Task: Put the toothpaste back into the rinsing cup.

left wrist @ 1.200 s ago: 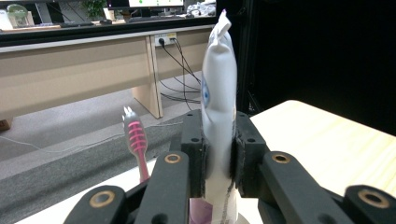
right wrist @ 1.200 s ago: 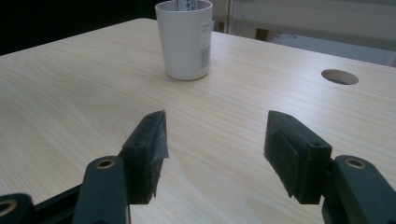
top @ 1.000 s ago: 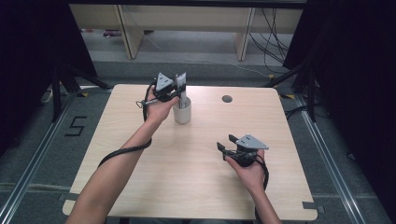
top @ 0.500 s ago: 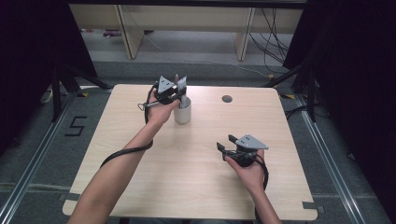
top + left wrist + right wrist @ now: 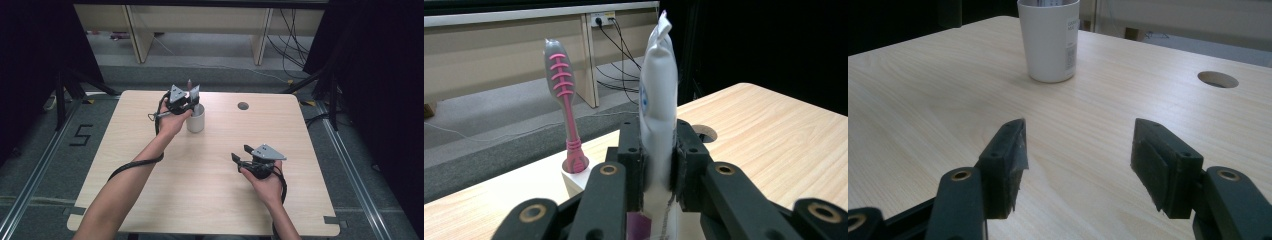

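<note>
My left gripper [image 5: 194,93] is clenched on a white squeezable plastic toothpaste tube [image 5: 658,100], held upright between the pads over the plain white cylindrical cup [image 5: 195,118]; the tube's lower end sits at the cup mouth, can't tell how deep. A pink toothbrush with a translucent grey ribbed head [image 5: 562,100] stands upright in the same cup, just beside the tube, not touching it as far as I see. The cup sits on the light wood-grain bench [image 5: 150,150] toward the far left-centre, near a round cable hole [image 5: 243,106]. My right gripper [image 5: 241,153] is released, jaws wide apart with nothing between them, hovering low over the bench well apart from the cup, pointing toward it.
</note>
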`<state>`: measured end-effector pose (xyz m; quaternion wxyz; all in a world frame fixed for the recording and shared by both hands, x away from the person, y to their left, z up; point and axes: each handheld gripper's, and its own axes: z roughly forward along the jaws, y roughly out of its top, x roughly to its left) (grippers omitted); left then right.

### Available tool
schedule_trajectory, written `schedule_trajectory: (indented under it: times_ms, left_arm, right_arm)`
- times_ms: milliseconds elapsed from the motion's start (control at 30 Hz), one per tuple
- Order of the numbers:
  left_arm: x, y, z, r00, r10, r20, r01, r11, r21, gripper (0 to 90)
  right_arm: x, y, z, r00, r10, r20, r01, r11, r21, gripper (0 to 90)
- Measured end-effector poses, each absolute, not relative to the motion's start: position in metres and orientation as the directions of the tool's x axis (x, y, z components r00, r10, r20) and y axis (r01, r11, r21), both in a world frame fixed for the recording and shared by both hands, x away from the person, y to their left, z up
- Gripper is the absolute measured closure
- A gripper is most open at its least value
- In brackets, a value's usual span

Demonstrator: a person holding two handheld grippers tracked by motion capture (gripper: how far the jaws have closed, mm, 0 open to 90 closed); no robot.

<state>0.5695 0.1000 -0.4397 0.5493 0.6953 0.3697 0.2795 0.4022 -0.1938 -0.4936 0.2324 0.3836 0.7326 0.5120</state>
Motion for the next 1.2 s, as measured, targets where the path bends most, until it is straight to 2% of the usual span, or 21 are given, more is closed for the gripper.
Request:
schedule_trajectory:
  times_ms: [200,267,433,467,700,1000,1200]
  left_arm:
    - [0.5687,0.1004,-0.4404,0.568,0.823,-0.020,0.204,-0.118,0.972,77.0]
    - [0.5676,0.1013,-0.4404,0.570,0.822,-0.021,0.206,-0.117,0.972,76.9]
    - [0.5665,0.1030,-0.4411,0.567,0.823,-0.030,0.208,-0.108,0.972,76.5]
    - [0.5660,0.1033,-0.4410,0.566,0.824,-0.032,0.210,-0.107,0.972,76.3]
    - [0.5628,0.1040,-0.4406,0.572,0.820,-0.037,0.217,-0.108,0.970,74.9]
    - [0.5622,0.1070,-0.4397,0.571,0.820,-0.024,0.214,-0.121,0.969,68.2]
    - [0.5635,0.1081,-0.4376,0.571,0.821,-0.015,0.210,-0.129,0.969,59.5]
  right_arm:
    - [0.4038,-0.1965,-0.4925,-0.597,0.802,0.004,0.292,0.213,0.932,40.0]
    - [0.4016,-0.1956,-0.4916,-0.592,0.805,0.039,0.326,0.195,0.925,40.0]
    - [0.4039,-0.1950,-0.4933,-0.608,0.794,0.026,0.304,0.202,0.931,39.9]
    - [0.4020,-0.1933,-0.4937,-0.593,0.804,0.057,0.329,0.177,0.927,39.8]
    - [0.4024,-0.1936,-0.4934,-0.599,0.799,0.051,0.323,0.183,0.928,39.6]
    - [0.4025,-0.1944,-0.4940,-0.594,0.804,0.044,0.332,0.194,0.923,39.3]
    - [0.4035,-0.1955,-0.4958,-0.598,0.800,0.055,0.332,0.185,0.925,38.9]
